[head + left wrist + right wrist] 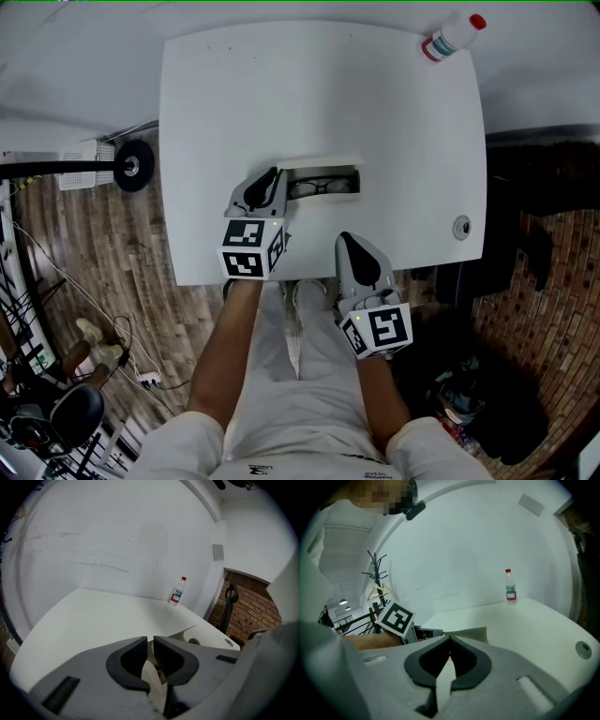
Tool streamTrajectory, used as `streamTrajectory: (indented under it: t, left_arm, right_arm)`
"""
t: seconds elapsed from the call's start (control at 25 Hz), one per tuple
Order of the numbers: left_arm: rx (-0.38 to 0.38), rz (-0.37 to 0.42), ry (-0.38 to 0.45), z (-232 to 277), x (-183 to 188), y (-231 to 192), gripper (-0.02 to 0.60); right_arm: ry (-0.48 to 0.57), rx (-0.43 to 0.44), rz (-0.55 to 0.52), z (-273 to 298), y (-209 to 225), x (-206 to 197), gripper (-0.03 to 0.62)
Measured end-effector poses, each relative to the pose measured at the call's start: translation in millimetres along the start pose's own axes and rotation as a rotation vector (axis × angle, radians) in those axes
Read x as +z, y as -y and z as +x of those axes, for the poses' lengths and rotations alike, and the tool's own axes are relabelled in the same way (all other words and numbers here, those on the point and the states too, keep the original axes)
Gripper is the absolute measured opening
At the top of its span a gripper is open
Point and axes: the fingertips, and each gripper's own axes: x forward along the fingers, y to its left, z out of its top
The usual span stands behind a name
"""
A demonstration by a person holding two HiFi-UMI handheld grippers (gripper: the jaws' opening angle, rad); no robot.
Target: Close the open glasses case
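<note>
The open glasses case lies in the middle of the white table, with dark-framed glasses inside. My left gripper sits at the case's left end. Its jaws stand almost together with only a thin slit, and I cannot see anything pinched in it. The case's pale lid shows just past the right jaw. My right gripper is shut and empty near the table's front edge, a short way in front of the case. Its pads meet at the tip.
A clear bottle with a red cap lies at the table's far right corner. A round cable grommet sits near the right edge. Wooden floor, cables and a chair base are on the left, a brick-patterned floor on the right.
</note>
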Motion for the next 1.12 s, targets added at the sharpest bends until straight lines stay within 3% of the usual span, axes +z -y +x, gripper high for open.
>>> streamTrajectory:
  t: [1.12]
  left_arm:
    - [-0.016, -0.05, 0.008, -9.4, -7.4, 8.7, 0.034]
  right_arm:
    - [-0.003, -0.016, 0.017, -10.4, 2.4, -0.3, -0.002]
